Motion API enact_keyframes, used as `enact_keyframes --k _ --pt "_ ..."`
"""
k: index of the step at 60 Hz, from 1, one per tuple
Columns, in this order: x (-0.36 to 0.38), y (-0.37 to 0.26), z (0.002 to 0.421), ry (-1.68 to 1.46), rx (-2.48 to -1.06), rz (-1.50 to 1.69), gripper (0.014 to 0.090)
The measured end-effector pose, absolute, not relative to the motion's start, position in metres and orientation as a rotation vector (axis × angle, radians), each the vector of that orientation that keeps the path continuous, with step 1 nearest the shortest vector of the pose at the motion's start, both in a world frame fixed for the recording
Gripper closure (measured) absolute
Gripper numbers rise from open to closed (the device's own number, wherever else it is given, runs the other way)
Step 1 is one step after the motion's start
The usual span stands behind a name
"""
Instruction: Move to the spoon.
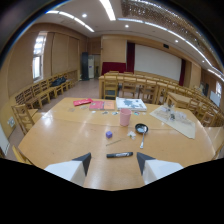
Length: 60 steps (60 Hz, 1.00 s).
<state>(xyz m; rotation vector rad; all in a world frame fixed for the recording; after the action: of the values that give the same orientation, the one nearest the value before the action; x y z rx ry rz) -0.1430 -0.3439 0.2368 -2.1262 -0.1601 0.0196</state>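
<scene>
One wooden table [60,140] carries everything. The gripper [113,162] hovers above its near edge, fingers spread wide, holding nothing. A pink cup [125,117] stands farther off. The spoon [142,143] lies beyond the right finger; a black marker [120,155] lies just ahead, between the fingers.

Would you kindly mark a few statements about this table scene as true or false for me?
1. The gripper is open with nothing between its fingers. True.
2. The black marker lies just ahead of the fingers. True.
3. The spoon is held in the gripper. False: it lies on the table beyond the marker.
4. The pink cup lies on its side. False: it stands upright.
5. A small purple block sits on the table. True.
</scene>
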Motion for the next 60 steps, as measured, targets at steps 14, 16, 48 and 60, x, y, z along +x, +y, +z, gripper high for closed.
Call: enact_keyframes --k 14,16,48,60 --pt "-0.131 -0.356 0.220 -0.160 -2.159 0.001 0.0187" --pt "-0.124 -0.358 0.216 -0.158 -2.166 -0.010 0.0184" --pt "0.003 -0.259 0.153 -0.103 -2.188 -0.124 0.0183" --pt "0.029 -0.160 0.109 -0.101 -2.193 -0.081 0.0186"
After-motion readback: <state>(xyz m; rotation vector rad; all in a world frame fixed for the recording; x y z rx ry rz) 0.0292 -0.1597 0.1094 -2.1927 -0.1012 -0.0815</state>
